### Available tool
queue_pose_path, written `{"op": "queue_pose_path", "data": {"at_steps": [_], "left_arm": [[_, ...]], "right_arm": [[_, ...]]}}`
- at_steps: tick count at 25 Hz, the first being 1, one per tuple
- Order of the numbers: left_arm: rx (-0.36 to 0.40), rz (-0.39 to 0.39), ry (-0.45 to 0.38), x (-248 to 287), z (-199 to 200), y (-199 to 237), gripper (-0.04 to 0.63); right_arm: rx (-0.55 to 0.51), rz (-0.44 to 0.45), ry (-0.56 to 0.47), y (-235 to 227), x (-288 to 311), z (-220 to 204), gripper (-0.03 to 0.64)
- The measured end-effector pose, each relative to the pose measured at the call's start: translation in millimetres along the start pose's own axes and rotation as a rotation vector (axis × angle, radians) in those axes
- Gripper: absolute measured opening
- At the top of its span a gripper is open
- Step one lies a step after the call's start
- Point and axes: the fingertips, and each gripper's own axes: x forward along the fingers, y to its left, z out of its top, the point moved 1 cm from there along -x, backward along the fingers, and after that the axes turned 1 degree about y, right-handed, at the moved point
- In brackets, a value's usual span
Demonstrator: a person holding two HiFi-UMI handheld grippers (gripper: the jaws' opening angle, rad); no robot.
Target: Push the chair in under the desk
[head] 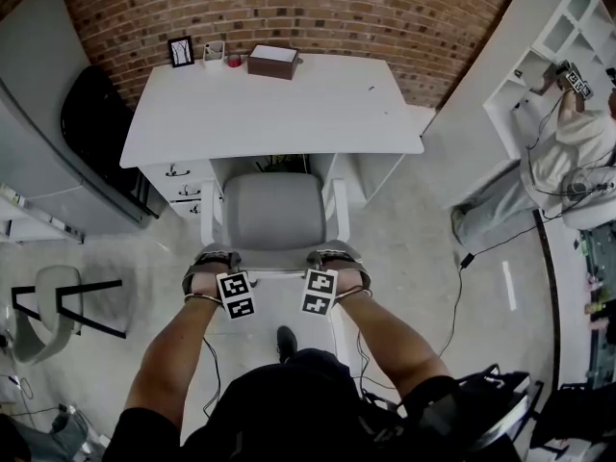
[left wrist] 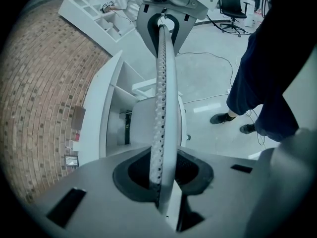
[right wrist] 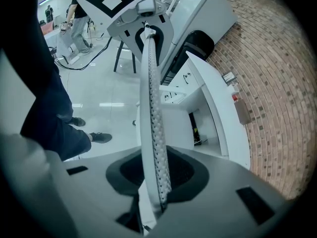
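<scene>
The chair [head: 274, 215] has a grey seat and white arms, and its front sits in the knee gap of the white desk [head: 289, 104]. My left gripper [head: 214, 263] is shut on the left end of the chair's backrest top edge. My right gripper [head: 337, 260] is shut on the right end. In the left gripper view the thin perforated backrest edge [left wrist: 166, 83] runs straight out from between the jaws to the right gripper [left wrist: 161, 14]. The right gripper view shows the same backrest edge [right wrist: 151, 93] leading to the left gripper [right wrist: 143, 19].
At the back of the desk stand a picture frame [head: 180, 51], a cup [head: 213, 52] and a brown box [head: 272, 61], against a brick wall. Drawers [head: 178, 186] flank the gap on the left. A dark chair [head: 96, 114], another chair [head: 53, 311], floor cables and a seated person [head: 568, 157] surround me.
</scene>
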Motion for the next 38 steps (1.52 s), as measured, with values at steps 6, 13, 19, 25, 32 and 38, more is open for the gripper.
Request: {"op": "queue_pose_path", "data": {"at_steps": [6,13,19,25,32,38], "left_arm": [[-0.011,0.003,0.012,10.2,2.1,11.5,0.075],[-0.024,-0.001,0.037,19.2,6.4,27.0,0.075],[-0.031,-0.016,0.061,23.3,7.7,35.2,0.075],[-0.022,-0.012,0.074,25.7,6.2,34.7,0.067],[-0.131,0.086,-0.063,10.3,12.7,44.3,0.150],[-0.267,0.102,-0.206,-23.3,6.4,37.8,0.175]], "right_arm": [[-0.010,-0.009,-0.012,-13.1,9.2,-2.6,0.091],[-0.025,-0.021,-0.024,-31.7,16.2,-7.5,0.091],[-0.027,-0.017,-0.044,-40.7,17.1,-9.0,0.092],[-0.008,-0.005,-0.047,-41.0,24.5,-12.2,0.086],[0.084,-0.046,-0.118,-49.2,14.2,-7.4,0.168],[0.219,-0.074,-0.191,-46.8,-17.5,1.0,0.198]]}}
